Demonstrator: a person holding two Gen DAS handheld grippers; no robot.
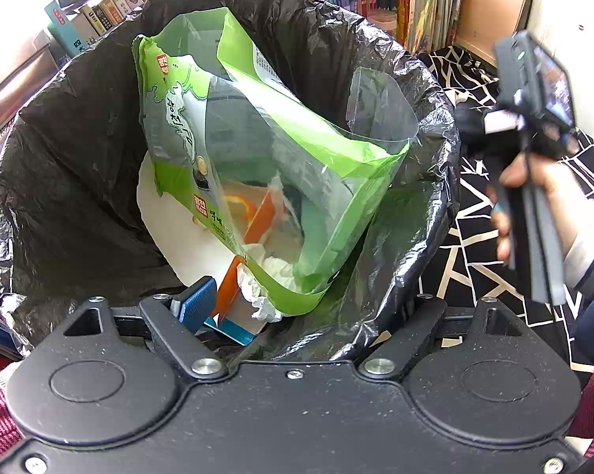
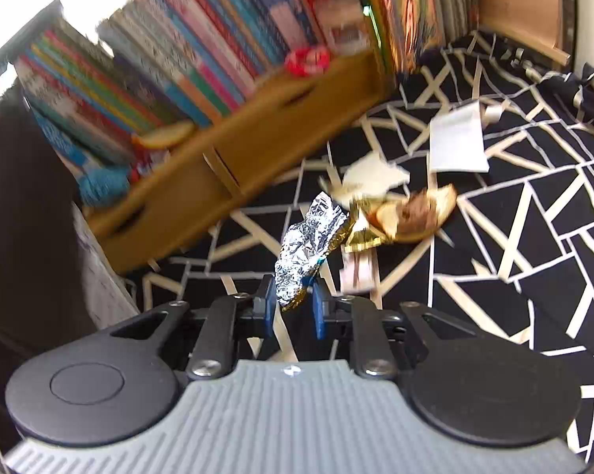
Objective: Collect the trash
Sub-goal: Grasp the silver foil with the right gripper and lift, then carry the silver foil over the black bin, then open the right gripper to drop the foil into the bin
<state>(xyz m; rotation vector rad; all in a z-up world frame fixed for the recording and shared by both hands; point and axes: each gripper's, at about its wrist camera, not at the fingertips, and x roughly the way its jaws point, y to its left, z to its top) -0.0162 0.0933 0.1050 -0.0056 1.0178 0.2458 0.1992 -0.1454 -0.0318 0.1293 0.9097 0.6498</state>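
A bin lined with a black trash bag (image 1: 79, 166) fills the left wrist view. Inside it stand a green snack bag (image 1: 265, 166), crumpled white tissue (image 1: 257, 288) and an orange carton (image 1: 227, 292). My left gripper (image 1: 302, 296) hangs over the bin's near rim with its jaws wide apart; one blue pad (image 1: 196, 302) shows inside the bin and the other finger is hidden behind the bag's edge. In the right wrist view my right gripper (image 2: 295, 300) is shut on a crumpled silver foil wrapper (image 2: 308, 245), lifted above the patterned cloth.
On the black-and-white cloth (image 2: 533, 256) lie bread scraps (image 2: 415, 213), a gold wrapper (image 2: 360, 233), torn white paper (image 2: 371, 173), a white sheet (image 2: 458, 142) and a small slip (image 2: 358, 272). A wooden organiser (image 2: 237, 158) and rows of books (image 2: 158, 59) stand behind. A person's hand (image 1: 533, 197) is right of the bin.
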